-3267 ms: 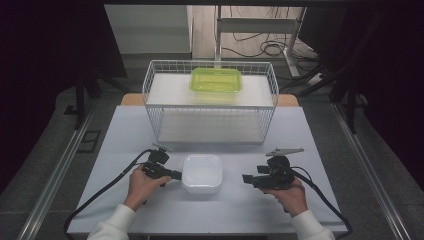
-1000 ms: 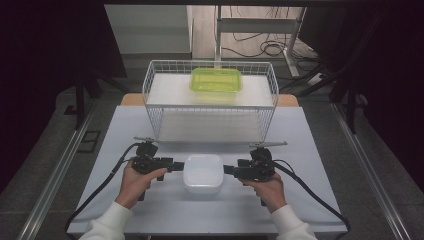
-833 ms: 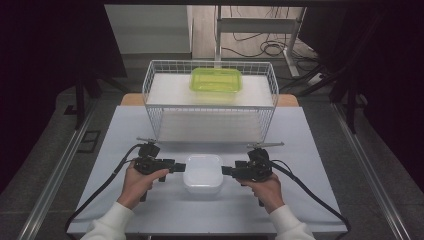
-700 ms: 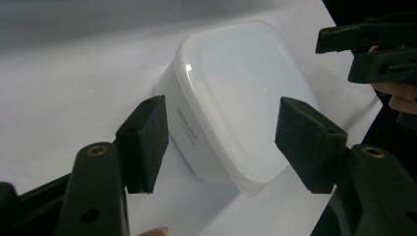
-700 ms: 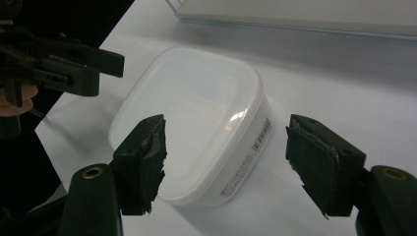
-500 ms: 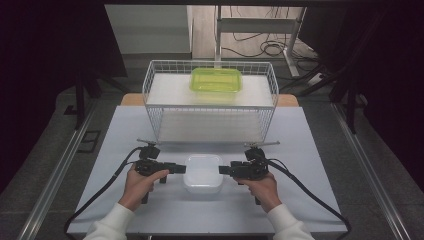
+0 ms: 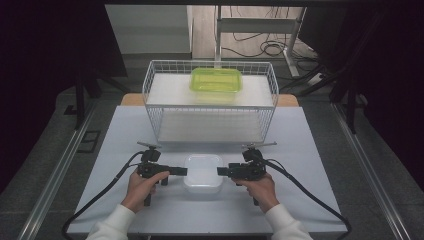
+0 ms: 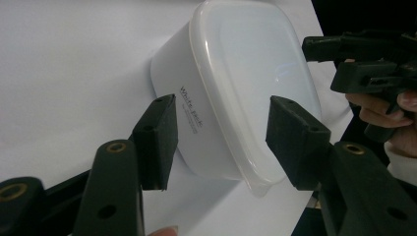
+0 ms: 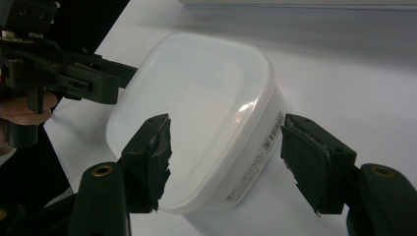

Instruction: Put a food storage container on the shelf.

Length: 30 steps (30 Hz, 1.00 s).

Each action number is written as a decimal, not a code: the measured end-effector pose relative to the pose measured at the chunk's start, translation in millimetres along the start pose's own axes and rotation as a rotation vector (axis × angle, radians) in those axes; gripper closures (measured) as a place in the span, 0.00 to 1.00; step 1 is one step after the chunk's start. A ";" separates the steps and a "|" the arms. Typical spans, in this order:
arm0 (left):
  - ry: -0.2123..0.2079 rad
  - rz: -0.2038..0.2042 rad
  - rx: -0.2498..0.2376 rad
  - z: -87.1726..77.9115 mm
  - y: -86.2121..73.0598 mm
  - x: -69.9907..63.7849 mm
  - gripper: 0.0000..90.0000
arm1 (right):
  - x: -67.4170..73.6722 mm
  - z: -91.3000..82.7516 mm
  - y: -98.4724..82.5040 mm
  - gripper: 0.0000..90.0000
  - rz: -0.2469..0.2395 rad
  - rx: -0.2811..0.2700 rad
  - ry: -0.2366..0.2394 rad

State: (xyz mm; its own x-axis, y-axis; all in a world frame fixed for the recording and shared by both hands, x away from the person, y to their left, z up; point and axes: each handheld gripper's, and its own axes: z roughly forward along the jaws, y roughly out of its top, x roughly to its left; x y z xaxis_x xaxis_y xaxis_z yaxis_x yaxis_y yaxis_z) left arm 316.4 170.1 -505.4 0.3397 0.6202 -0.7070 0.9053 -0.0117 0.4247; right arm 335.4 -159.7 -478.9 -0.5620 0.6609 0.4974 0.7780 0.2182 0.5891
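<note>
Figure. I bring both hand-held grippers to a white lidded box (image 7: 203, 173) that rests flat on the worktop (image 7: 300, 150), near its front edge and in front of a wire basket (image 7: 210, 105). The left hand-held gripper (image 7: 181, 171) meets the box's left end and the right hand-held gripper (image 7: 223, 171) its right end, pointing at each other. In the left gripper view the jaws straddle the box's rim and wall; they have just been closing, yet I see a gap at both pads, so nothing is gripped. In the right gripper view the jaws likewise bracket the lid edge and side, released, having narrowed a little. A green box (image 7: 216, 80) already lies on the basket's upper shelf, at the back. By my reading, the approach is done; clamping both ends, lifting and placing the white box, probably in the basket, remain.
</note>
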 end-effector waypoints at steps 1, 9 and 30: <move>-0.001 -0.001 0.002 0.1 -0.2 0.9 0.52 | -0.2 0.4 -0.1 0.40 0.000 0.001 -0.001; -0.041 -0.030 0.019 6.4 -1.7 4.2 0.57 | -0.1 0.4 0.3 0.40 0.011 -0.005 0.008; -0.090 -0.027 0.006 4.2 -2.6 4.8 0.76 | -10.7 12.0 -1.1 0.52 0.102 0.021 0.062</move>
State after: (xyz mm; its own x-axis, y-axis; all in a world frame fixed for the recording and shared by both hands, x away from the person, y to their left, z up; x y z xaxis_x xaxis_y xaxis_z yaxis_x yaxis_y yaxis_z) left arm 316.7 169.8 -512.3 0.3364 0.5476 -0.7661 0.9158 -0.0006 0.4017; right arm 343.9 -158.4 -492.5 -0.4954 0.6349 0.5929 0.8373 0.1673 0.5205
